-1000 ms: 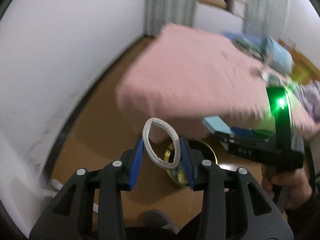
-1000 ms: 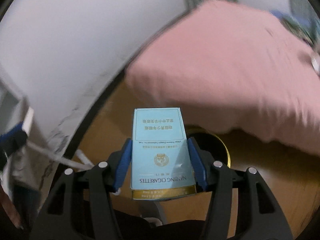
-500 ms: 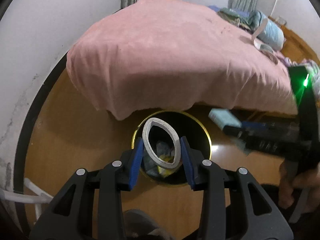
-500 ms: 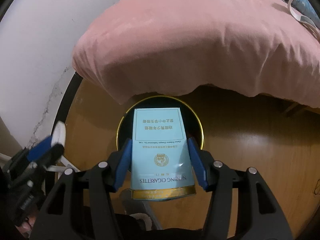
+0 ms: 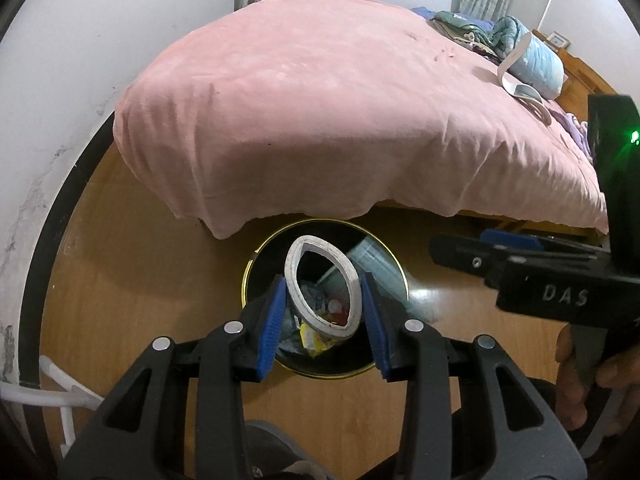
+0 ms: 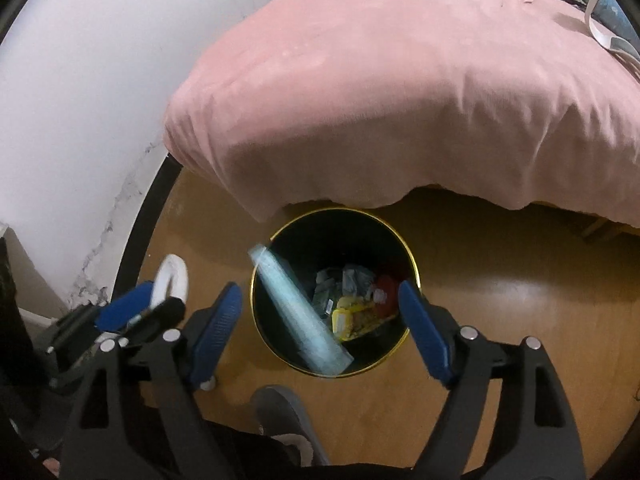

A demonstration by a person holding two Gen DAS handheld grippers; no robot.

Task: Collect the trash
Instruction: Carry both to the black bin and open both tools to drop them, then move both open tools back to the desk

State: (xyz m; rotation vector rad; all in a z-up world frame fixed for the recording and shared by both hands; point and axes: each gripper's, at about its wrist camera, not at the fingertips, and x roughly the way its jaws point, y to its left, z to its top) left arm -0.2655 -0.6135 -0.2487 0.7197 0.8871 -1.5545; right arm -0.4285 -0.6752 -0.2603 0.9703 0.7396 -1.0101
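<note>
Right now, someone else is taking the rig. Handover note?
Right claw: open, jaws have just been opening, nothing between the pads. The blue cigarette pack is blurred, dropping into the black bin.
Left claw: shut on the white tape ring, held above the bin mouth.
Done: the pack is released over the bin, which already holds wrappers.
Left: open the left claw to drop the ring. More tape strips lie on the pink bed, probably next.

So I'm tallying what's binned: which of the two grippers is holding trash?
The left gripper: its fingers pinch a white tape ring over the bin. The right gripper has just opened, empty; its blue pack is dropping in.
</note>
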